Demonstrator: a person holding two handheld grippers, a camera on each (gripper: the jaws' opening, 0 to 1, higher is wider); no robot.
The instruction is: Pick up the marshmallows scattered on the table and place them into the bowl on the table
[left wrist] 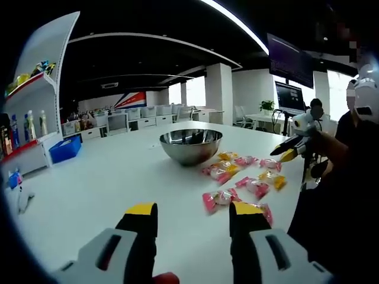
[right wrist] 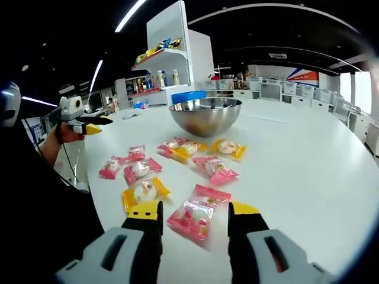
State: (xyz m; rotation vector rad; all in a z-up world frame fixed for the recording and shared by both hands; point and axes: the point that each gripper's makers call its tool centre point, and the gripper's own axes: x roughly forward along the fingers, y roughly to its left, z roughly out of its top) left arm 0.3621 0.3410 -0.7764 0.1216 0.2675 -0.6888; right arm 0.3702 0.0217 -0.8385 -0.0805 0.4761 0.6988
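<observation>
On the counter (right wrist: 308, 177), the right gripper (right wrist: 194, 214), jaws wide and empty, straddles a pink marshmallow (right wrist: 195, 216); lower squarely, then close gently. Left gripper (left wrist: 192, 214) likewise gapes empty.

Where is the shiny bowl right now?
The bowl sits on the white table just beyond the wrapped marshmallows, in front of the white shelf.
</observation>
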